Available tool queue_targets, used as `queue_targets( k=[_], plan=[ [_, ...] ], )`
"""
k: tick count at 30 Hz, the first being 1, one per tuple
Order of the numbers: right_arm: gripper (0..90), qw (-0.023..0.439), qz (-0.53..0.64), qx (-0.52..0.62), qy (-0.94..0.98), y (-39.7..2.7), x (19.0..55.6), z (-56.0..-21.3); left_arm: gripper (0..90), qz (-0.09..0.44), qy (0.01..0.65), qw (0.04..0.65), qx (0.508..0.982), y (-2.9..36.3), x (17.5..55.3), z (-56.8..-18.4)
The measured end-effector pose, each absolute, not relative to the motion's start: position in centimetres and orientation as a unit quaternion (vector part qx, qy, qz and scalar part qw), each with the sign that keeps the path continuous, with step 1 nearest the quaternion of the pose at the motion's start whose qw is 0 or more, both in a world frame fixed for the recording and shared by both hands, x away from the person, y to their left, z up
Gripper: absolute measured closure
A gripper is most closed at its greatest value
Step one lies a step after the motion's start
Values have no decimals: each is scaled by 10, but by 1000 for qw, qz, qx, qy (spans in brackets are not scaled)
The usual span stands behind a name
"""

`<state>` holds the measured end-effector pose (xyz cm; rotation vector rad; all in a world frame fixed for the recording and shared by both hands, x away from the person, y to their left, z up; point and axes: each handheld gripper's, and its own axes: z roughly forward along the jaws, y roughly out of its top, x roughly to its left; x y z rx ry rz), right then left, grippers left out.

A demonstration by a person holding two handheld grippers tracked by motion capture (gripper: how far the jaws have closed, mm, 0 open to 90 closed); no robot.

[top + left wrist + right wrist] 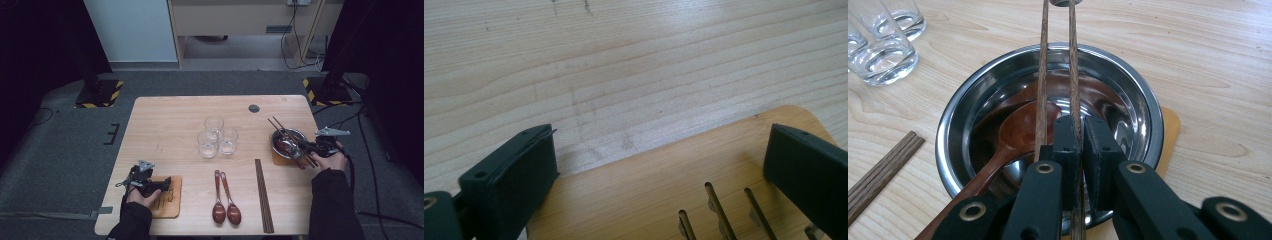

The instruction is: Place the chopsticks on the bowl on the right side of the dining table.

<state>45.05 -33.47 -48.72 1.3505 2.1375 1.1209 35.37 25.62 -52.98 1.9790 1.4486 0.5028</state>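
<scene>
Here, at the table's near edge, the left gripper point(162, 184) rests with jaws spread wide over a slotted wooden board point(664, 200), gripping nothing. Farther off, the right gripper point(1081, 131) pinches 1 chopstick point(1074, 75) of 2 above a steel bowl point(1138, 90) holding a wooden spoon point(1018, 135).

Left gripper point(659, 170) gaping, right gripper point(1082, 145) clamped.
</scene>
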Motion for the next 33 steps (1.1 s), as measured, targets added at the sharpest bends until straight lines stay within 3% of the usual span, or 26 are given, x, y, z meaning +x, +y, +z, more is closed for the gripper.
queue_targets(
  k=[10, 23, 28, 33],
  plan=[
    [840, 184, 397, 476, 763, -333, 450, -487, 0, 191, 550, 314, 751, 256, 354, -530],
    [637, 186, 409, 471, 759, -326, 451, -484, 0, 191, 550, 314, 750, 256, 353, -530],
    [625, 180, 404, 471, 763, -326, 452, -488, 0, 191, 550, 314, 750, 256, 353, -530],
    [681, 178, 400, 466, 769, -325, 452, -490, 0, 191, 550, 314, 750, 256, 353, -530]
  ],
)
